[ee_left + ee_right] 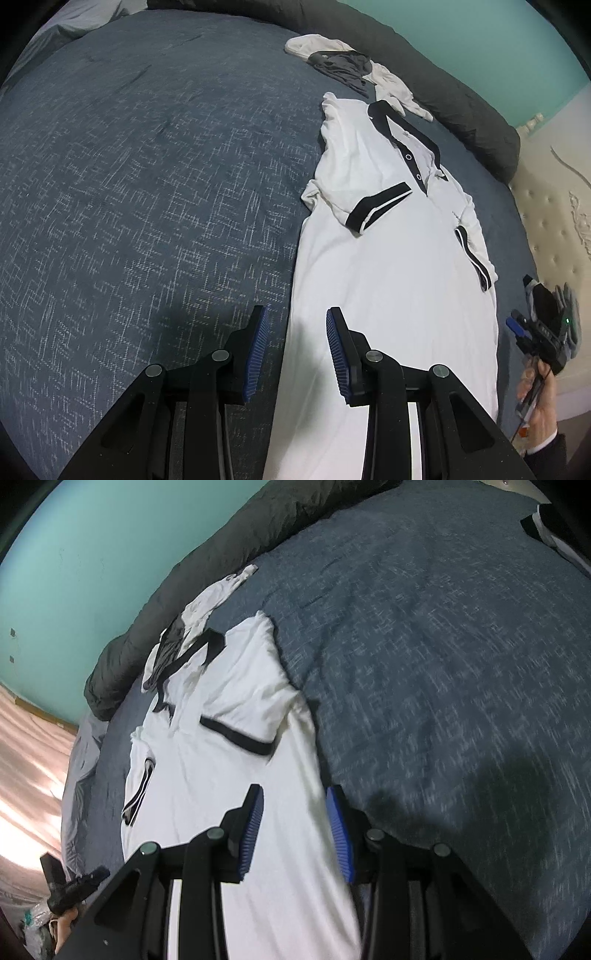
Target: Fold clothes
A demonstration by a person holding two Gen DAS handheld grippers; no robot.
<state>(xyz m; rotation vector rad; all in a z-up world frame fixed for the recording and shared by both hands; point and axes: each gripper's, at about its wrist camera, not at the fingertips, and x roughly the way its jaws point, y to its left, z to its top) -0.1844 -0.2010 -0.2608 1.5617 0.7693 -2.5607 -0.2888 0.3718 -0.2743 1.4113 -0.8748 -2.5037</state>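
Blue bedspread (147, 184) covers the bed, and a white shirt (388, 277) lies flat on it. Both the left gripper (295, 347) and right gripper (295, 830) hang above the shirt, jaws apart, holding nothing.

A bed (147, 184) with a blue-grey flecked cover fills the room; a dark grey duvet (461, 107) bunches along its far edge beneath a teal wall (480, 37).

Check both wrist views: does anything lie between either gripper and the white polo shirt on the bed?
Nothing visible does. The left gripper and the right gripper both hang open directly over the white polo shirt, with no object between.
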